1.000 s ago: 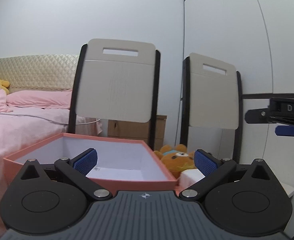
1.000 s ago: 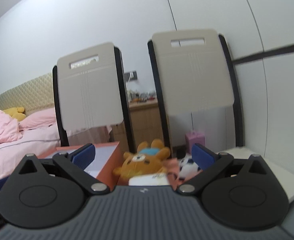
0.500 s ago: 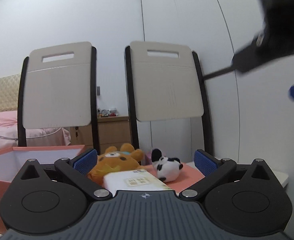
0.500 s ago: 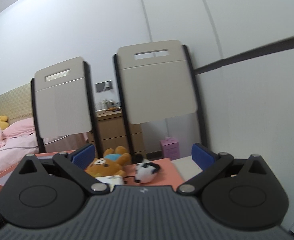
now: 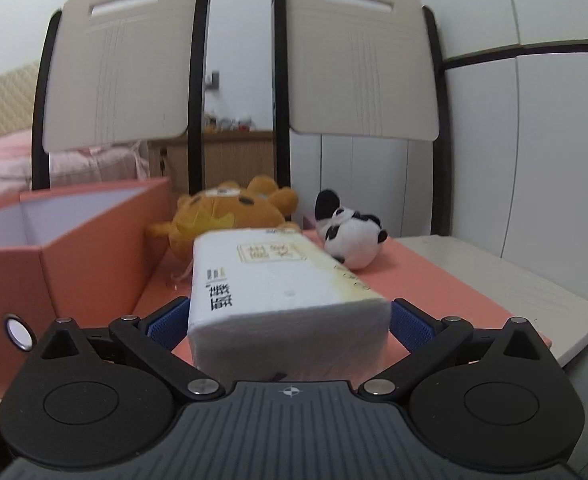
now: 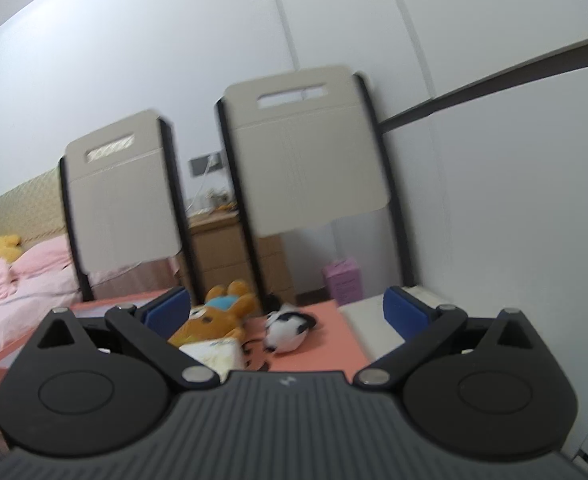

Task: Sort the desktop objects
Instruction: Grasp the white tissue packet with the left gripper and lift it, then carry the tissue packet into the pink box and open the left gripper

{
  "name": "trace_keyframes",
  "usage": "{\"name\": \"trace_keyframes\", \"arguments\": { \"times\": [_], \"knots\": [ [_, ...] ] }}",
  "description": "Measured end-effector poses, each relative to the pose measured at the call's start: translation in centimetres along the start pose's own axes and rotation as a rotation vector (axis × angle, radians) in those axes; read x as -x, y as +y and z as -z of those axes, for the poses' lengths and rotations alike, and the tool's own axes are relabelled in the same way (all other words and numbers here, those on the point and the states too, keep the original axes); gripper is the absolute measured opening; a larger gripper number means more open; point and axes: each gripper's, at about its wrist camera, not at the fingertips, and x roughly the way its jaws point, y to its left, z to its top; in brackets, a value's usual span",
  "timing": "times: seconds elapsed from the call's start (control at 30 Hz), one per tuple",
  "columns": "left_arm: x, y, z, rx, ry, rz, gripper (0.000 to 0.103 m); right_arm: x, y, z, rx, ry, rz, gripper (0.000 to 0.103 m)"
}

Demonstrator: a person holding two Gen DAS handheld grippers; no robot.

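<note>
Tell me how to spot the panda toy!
Find the flat salmon-pink mat on the white table. On it, right of the orange plush bear, lies the small black-and-white plush panda, the only toy without orange fur.

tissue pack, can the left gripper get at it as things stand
Probably yes: the left gripper has its jaws open on either side of the tissue pack's near end, with nothing between them; whether the pads touch it is unclear.

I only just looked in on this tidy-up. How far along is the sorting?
Nothing visibly sorted: the part of the orange box in view is empty. In hand: the left gripper straddles the tissue pack, fingers open. Left: bear plush and panda plush lie on the orange mat; the right gripper holds nothing.
</note>
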Motion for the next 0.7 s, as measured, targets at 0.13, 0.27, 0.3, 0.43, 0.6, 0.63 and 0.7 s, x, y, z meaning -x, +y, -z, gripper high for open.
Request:
{"name": "trace_keyframes", "arguments": {
  "times": [0.13,0.27,0.3,0.43,0.6,0.63,0.7],
  "knots": [
    [-0.1,1.3,-0.7,0.041,0.033,0.017,0.101,-0.7,1.5,0.3,0.057,0.036,-0.034,0.103],
    [0.8,1.6,-1.6,0.02,0.049,0.032,0.092,-1.4,2.3,0.4,0.077,0.061,-0.082,0.103],
    [1.2,1.8,-1.9,0.022,0.05,0.035,0.091,-1.6,2.3,0.4,0.074,0.065,-0.081,0.103],
    [3.7,3.6,-3.9,0.053,0.058,0.105,0.09,-1.2,1.9,0.2,0.027,0.026,-0.072,0.103],
    [7.8,6.3,-8.5,0.068,-0.001,0.17,0.089,-0.2,0.6,0.2,-0.138,-0.055,-0.105,0.103],
    [8.4,7.0,-9.7,0.068,-0.011,0.176,0.089,-0.1,0.4,0.2,-0.173,-0.063,-0.123,0.103],
    [9.1,8.8,-11.8,0.065,-0.023,0.177,0.089,-0.3,0.5,0.3,-0.22,-0.063,-0.154,0.103]
  ]
}}
